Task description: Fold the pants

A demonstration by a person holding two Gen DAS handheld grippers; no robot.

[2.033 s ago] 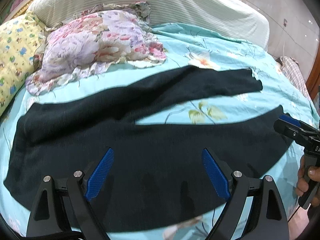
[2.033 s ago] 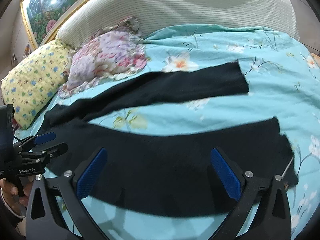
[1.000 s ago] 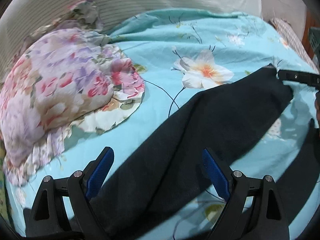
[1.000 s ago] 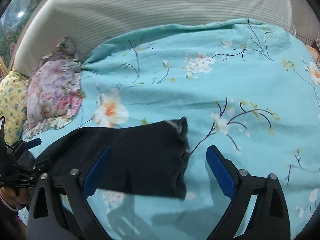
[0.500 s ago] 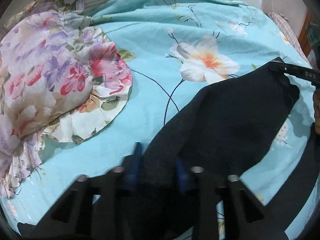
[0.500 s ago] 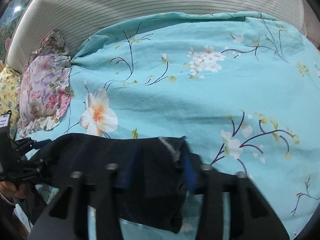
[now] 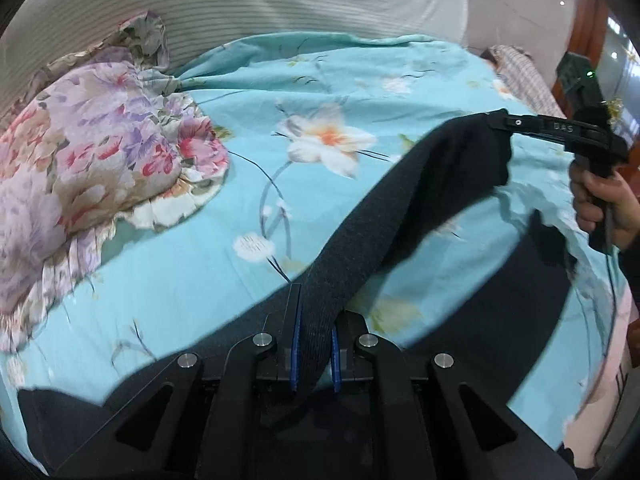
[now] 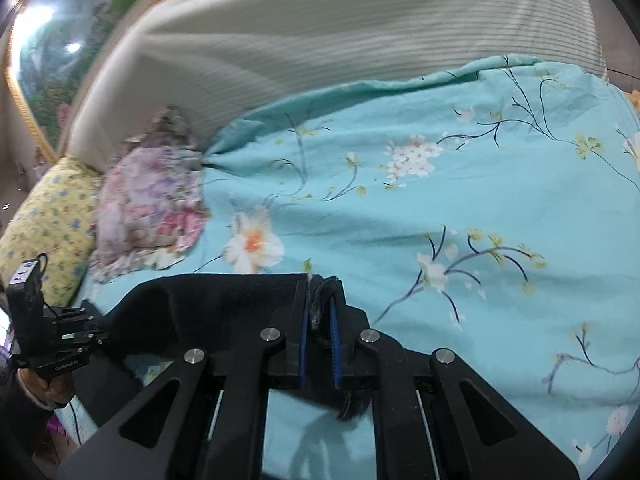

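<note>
Soft black knit pants (image 7: pixel 420 200) lie across the turquoise floral bedspread (image 7: pixel 240 240), and you have one leg lifted off it: your left tongs (image 7: pixel 314 344) are clamped on a bunched stretch of that leg partway along, the blue pads pressed into the cloth, while your right tongs (image 8: pixel 319 320) are clamped on its hem end, with a tuft of fabric hanging below the pads. Expect light, limp cloth that sags between your two holds and has no stiffness of its own; the knit looks grippy rather than slick, so the pinches should keep, but a narrow bite can let an edge curl or a layer slip out. Holding at the hem and along the leg's edge, as now, seems the sound choice. The other leg still rests on the bedspread, nearer you than the raised one, and the waist end lies dark at the left tongs' base. Toward the striped headboard (image 8: pixel 360 40) from the pants sits a pink and purple flowered pillow (image 7: pixel 92 152), with a yellow flowered pillow (image 8: pixel 52 216) beside it; both lie well apart from the cloth. Nothing on the bedspread seems to block laying the raised leg over the flat one.
</note>
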